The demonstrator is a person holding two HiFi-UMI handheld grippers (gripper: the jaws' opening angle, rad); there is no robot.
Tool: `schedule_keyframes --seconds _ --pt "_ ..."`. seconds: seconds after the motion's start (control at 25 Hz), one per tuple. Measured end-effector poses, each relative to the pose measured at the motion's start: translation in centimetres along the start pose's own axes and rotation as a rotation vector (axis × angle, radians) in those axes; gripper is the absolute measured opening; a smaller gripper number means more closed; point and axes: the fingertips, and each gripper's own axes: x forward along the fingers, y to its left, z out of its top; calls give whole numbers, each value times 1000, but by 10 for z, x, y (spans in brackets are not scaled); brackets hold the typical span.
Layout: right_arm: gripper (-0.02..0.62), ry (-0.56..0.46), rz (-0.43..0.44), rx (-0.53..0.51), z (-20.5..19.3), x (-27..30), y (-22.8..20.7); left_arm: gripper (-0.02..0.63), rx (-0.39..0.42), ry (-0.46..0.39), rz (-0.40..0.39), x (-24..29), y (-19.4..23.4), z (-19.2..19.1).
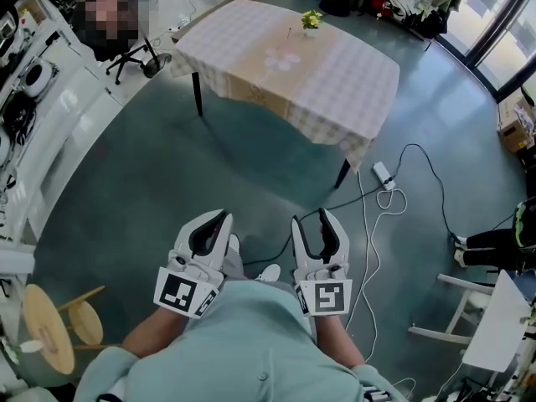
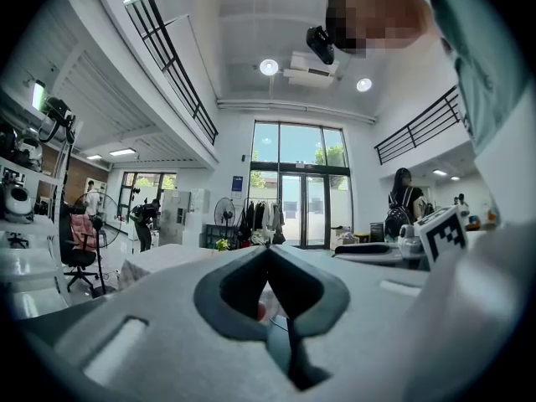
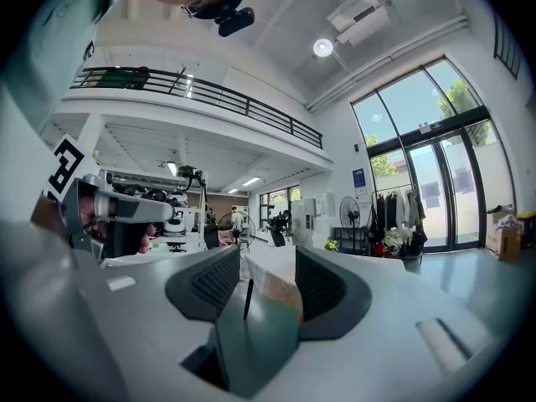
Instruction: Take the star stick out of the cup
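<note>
- Left tongs [image 1: 221,218], held low and close to the person's body, are pressed together at the tips, with nothing between them; the left gripper view [image 2: 268,249] shows the same.
- Right tongs [image 1: 310,218], just beside the left pair, are spread and empty, with a clear gap between the jaws in the right gripper view [image 3: 268,262].
- The cup [image 1: 311,31] stands well ahead of both tongs, roughly in line with the right pair, near the far edge of the table [image 1: 335,82]. The star stick [image 1: 311,17] pokes out of its top, yellow-green.
- A white cable [image 1: 368,249] lies on the floor to the right of the right tongs.
- Judged step: the approach has not begun. Next, walk to the table, then bring the spread right tongs down around the stick above the rim.
</note>
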Motion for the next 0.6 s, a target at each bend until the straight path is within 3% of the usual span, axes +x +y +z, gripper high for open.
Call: schedule_keyframes --seconds 0.6 --pt "187 6 -39 -28 2 38 0 5 -11 -8 -28 23 38 2"
